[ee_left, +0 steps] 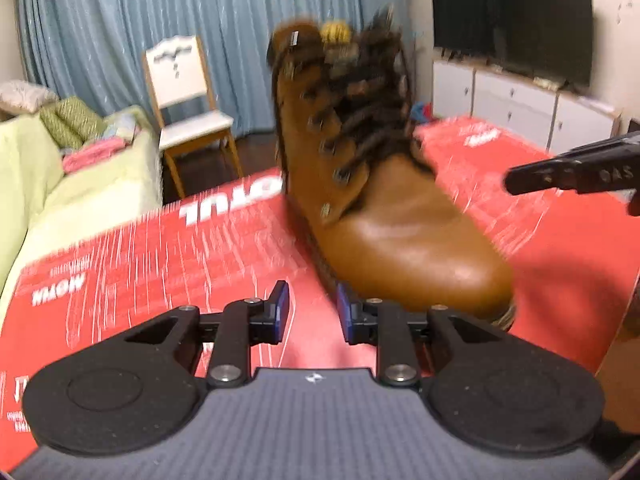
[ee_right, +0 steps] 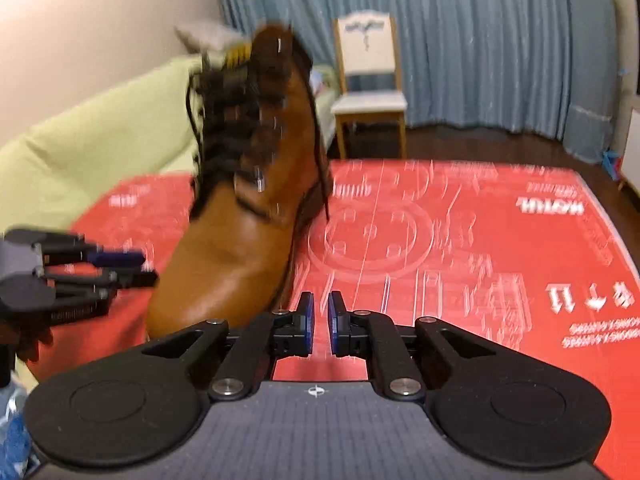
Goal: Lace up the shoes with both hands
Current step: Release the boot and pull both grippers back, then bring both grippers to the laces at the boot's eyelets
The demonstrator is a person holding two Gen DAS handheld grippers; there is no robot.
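A tan leather boot (ee_left: 384, 200) with dark brown laces (ee_left: 360, 108) stands upright on a red printed mat (ee_left: 160, 248), its toe toward me. In the left wrist view my left gripper (ee_left: 312, 302) is open just in front of the toe, nothing between its blue pads. The right gripper's black fingers (ee_left: 568, 170) reach in from the right edge. In the right wrist view the boot (ee_right: 240, 216) is left of centre, a loose lace end (ee_right: 320, 176) hanging down its right side. My right gripper (ee_right: 319, 312) stands open by a narrow gap, empty, beside the toe. The left gripper (ee_right: 120, 268) shows at the left.
A yellow-green sofa (ee_left: 60, 184) borders the mat on the left. A white wooden chair (ee_left: 188, 96) stands before blue curtains (ee_left: 120, 20). A dark television (ee_left: 512, 16) sits over white cabinets (ee_left: 516, 100) at the right. The mat's right half (ee_right: 480, 240) carries nothing.
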